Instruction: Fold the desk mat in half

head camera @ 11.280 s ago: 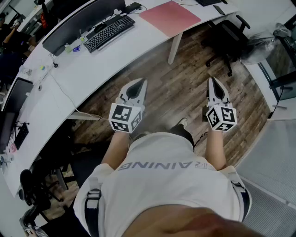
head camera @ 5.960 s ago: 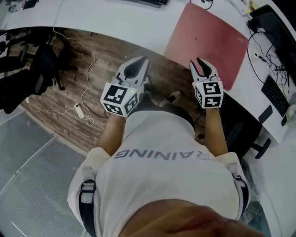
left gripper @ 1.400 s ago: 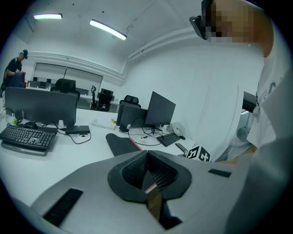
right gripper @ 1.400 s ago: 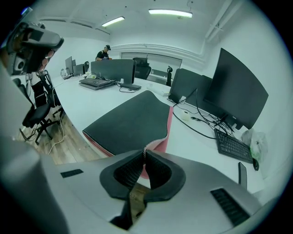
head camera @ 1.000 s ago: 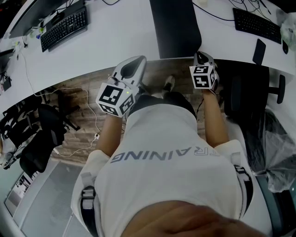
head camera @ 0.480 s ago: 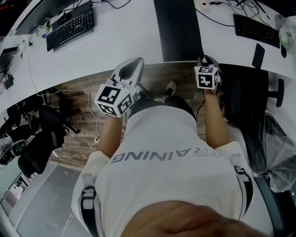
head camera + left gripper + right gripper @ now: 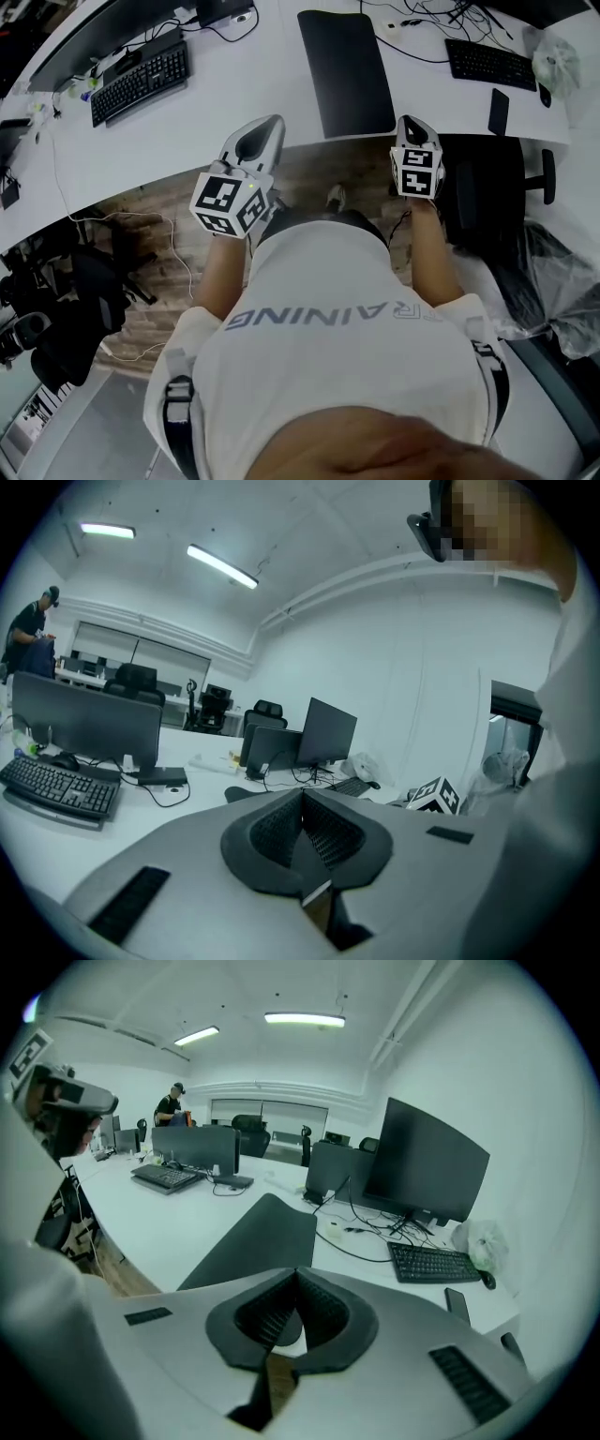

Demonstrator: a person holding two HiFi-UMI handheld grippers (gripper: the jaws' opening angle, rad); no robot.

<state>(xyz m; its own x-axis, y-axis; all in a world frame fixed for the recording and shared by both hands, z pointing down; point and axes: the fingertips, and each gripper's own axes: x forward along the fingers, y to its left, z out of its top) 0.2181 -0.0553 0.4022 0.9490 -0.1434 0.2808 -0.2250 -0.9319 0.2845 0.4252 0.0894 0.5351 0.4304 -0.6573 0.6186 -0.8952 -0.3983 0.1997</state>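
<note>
Behind the tongs, shirt (image 7: 328,366) print reads "AINING"; left gripper (image 7: 265,131) and right gripper (image 7: 410,123), pressed together empty, flank the desk mat (image 7: 347,70)'s near edge.

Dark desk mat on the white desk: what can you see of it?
The dark desk mat is a thin, matte, near-black rectangle with rounded corners. It lies flat and unfolded on the white desk, one short end at the desk's near edge; nothing visibly rests on it.

The desk mat (image 7: 345,70) is plain black, the desk (image 7: 253,94) white, the floor (image 7: 319,169) brown wood-grain. The left gripper (image 7: 270,122) and right gripper (image 7: 411,120) are pale grey with black-and-white square markers.
</note>
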